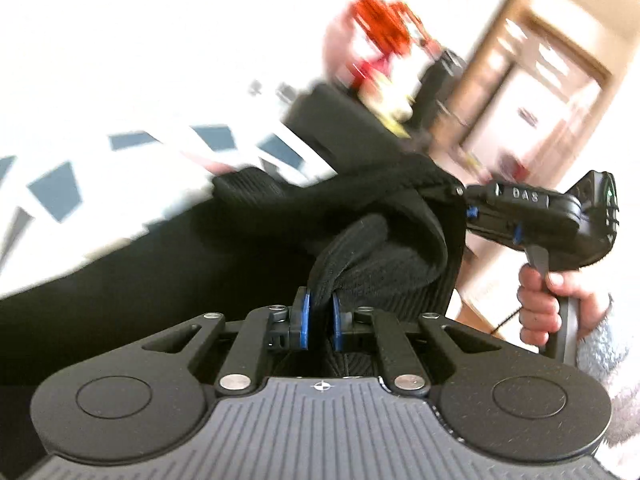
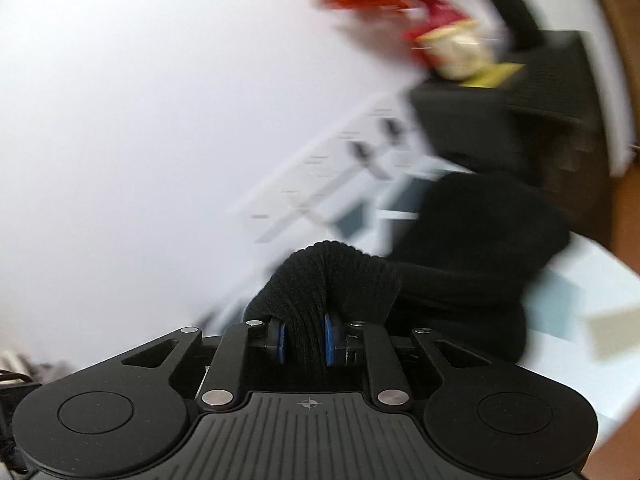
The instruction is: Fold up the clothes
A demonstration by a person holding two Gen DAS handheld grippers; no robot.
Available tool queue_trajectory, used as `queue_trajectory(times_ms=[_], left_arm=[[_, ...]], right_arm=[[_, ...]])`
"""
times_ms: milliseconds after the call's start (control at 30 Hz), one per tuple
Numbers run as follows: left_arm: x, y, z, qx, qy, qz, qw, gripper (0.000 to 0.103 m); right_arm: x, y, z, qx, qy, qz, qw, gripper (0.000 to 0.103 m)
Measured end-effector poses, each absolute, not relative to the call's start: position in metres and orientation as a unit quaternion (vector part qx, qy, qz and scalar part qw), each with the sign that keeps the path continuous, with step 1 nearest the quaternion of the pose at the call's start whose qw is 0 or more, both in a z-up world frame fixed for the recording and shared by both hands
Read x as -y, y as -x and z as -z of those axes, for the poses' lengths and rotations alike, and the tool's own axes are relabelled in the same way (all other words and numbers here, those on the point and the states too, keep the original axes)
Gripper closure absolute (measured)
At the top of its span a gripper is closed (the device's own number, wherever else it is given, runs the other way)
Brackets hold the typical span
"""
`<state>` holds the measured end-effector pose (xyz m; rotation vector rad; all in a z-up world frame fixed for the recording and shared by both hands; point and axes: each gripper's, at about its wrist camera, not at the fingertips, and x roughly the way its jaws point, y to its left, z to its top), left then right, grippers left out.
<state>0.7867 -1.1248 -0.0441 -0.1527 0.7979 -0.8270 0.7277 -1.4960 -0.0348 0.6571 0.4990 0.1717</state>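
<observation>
Both claws pinch the same black ribbed knit garment (image 1: 360,248): the left gripper (image 1: 319,322) clamps a bunched fold between its blue pads, the right gripper (image 2: 305,338) likewise. Thick and rumpled, the knit hangs between them above a white cloth with grey-blue squares (image 1: 52,196), part still resting there.

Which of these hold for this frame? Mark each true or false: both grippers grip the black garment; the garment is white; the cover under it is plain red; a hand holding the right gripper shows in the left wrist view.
1. Both grippers grip the black garment. True: the left gripper and the right gripper are each shut on knit fabric.
2. The garment is white. False: it is black.
3. The cover is plain red. False: white with blue-grey patches.
4. A hand holding the right gripper shows. True.
</observation>
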Motion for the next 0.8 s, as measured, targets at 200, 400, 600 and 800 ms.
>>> queue_trajectory(times_ms=[200,400,600,800], left_arm=[[1.026,-0.833,0.008,-0.335,0.130,0.232,0.904,0.091],[0.927,-0.850,0.023,-0.327,0.187,0.045,0.925,0.046],[0.902,-0.833,0.056,-0.379,0.170,0.057,0.908,0.036],[0.942,-0.813,0.076,-0.421,0.081,0.097,0.898,0.025]], right_arm=[[1.380,-0.831,-0.011,-0.238,-0.248,-0.184,0.921,0.086],[1.259,-0.867,0.021,-0.287,-0.251,-0.183,0.906,0.030],[1.261,-0.847,0.075,-0.368,-0.216,-0.127,0.896,0.031],[1.366,-0.807,0.113,-0.372,-0.346,0.020,0.861,0.031]])
